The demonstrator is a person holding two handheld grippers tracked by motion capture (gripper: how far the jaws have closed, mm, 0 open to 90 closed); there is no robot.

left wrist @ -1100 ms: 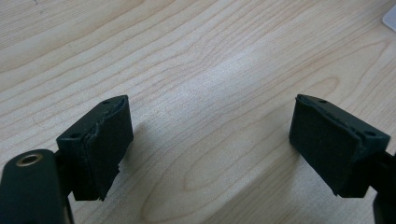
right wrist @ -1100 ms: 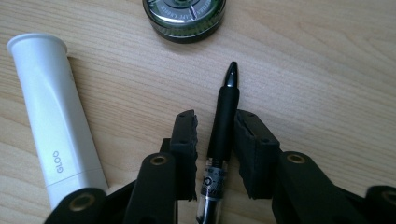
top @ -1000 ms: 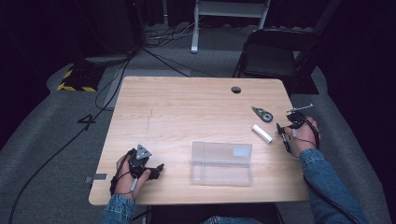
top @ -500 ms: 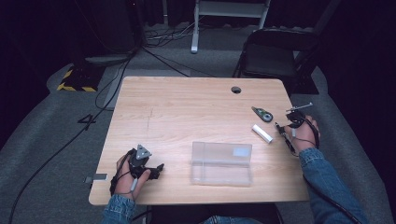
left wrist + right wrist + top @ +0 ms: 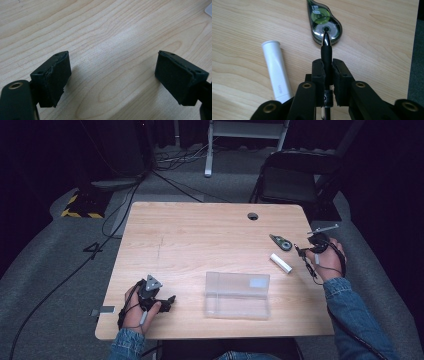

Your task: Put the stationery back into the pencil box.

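My right gripper [image 5: 327, 63] is shut on a black pen [image 5: 326, 50], whose tip points forward over a green and black correction tape roller [image 5: 324, 23]. A white tube [image 5: 275, 71] lies on the table to the left of the jaws. In the high view, this gripper [image 5: 312, 239] is near the table's right edge with the pen [image 5: 324, 227], lifted above the roller [image 5: 280, 242] and the tube [image 5: 281, 263]. My left gripper [image 5: 112, 75] is open over bare wood. It rests at the front left [image 5: 167, 301].
A clear plastic box [image 5: 237, 295] sits at the front middle of the wooden table [image 5: 200, 235]. A cable hole [image 5: 253, 216] is near the far edge. A folding chair [image 5: 295, 180] stands behind the table's right corner, and cables run across the floor at the left.
My right hand has risen a little with the pen in its jaws. The left hand has stayed where it was.
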